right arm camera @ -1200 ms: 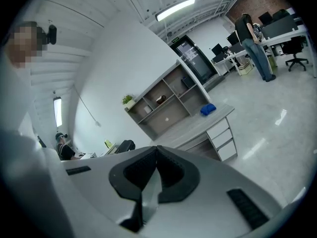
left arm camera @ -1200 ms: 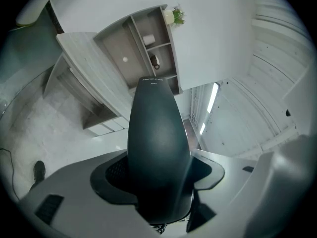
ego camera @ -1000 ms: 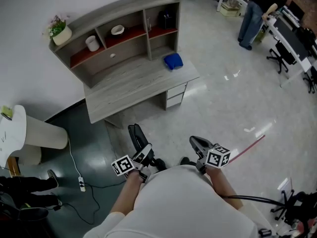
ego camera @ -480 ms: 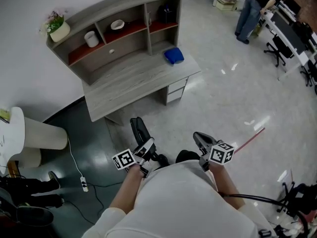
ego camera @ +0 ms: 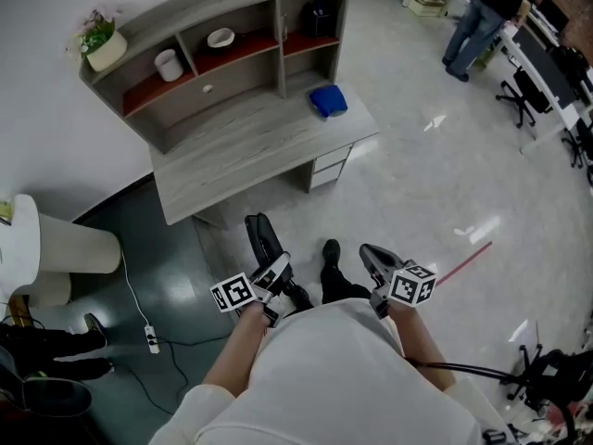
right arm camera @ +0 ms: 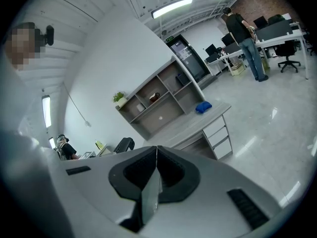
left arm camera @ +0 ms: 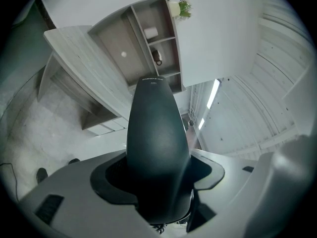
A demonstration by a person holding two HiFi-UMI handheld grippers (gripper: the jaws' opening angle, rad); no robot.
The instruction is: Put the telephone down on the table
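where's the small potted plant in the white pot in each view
Head view: green plant in a white pot, upper left, atop the shelves.
Left gripper view: plant at top centre.
Right gripper view: plant left of centre.
Shared landmark: grey wooden shelf desk.

Desk (ego camera: 243, 154): ahead of the person, against the wall; shelf unit (ego camera: 213, 0) along its back edge
Shelf compartments: cup (ego camera: 168, 65) left; bowl (ego camera: 220, 37) middle; telephone (ego camera: 318, 19) right
Shelf top: plant pot (ego camera: 97, 50) at left end
Desk right end: bundle (ego camera: 327, 100) on top; drawers (ego camera: 331, 166) beneath
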